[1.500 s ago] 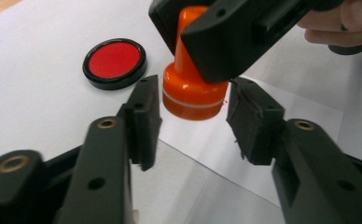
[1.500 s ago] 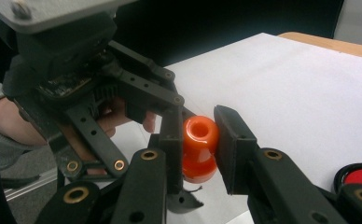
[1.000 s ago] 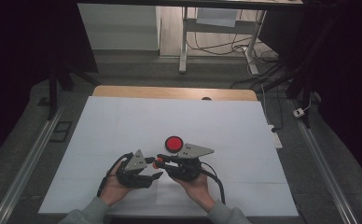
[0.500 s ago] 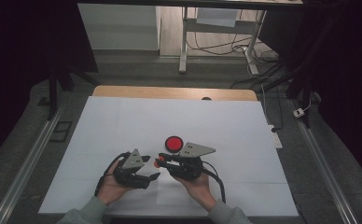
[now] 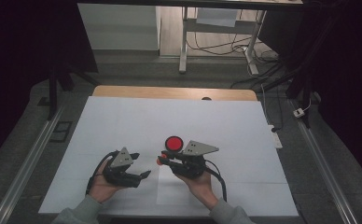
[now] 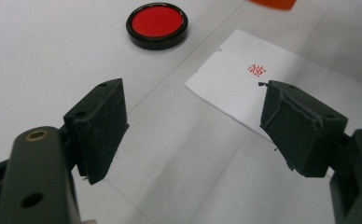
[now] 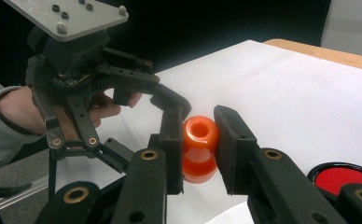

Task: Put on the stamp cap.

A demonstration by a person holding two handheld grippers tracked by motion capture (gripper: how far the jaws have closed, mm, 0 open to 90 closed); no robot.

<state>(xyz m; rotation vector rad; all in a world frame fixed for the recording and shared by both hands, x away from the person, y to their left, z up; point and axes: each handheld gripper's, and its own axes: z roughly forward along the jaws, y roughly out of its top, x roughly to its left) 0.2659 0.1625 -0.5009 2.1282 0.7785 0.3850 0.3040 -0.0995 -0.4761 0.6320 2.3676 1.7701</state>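
Two hand-held grippers work near the front edge of the desk [image 5: 123, 116] in the high view. My left hand-held gripper [image 5: 143, 174] sits toward the front-left with its jaws spread and nothing between them; they have just been opening. My right hand-held gripper [image 5: 163, 160] is just beside it, clamped on one orange stamp [image 5: 160, 161]. One red ink pad [image 5: 173, 143] lies on the desk just behind the stamp, and one slip of paper [image 5: 177, 189] lies in front, partly under my right hand.

In the left gripper view the jaws stand wide over the bare desk. Beyond them lies the slip of paper [image 6: 281, 88] with one red seal mark [image 6: 257, 70] printed on it, and the ink pad [image 6: 156, 24] lies farther off, apart from the slip.

In the right gripper view the jaws pinch the stamp [image 7: 199, 147] by its waist, lifted off the desk, with the ink pad [image 7: 344, 179] at the lower right.

I judge the stamping itself done, since the mark is on the paper. What seems left is setting the stamp down.
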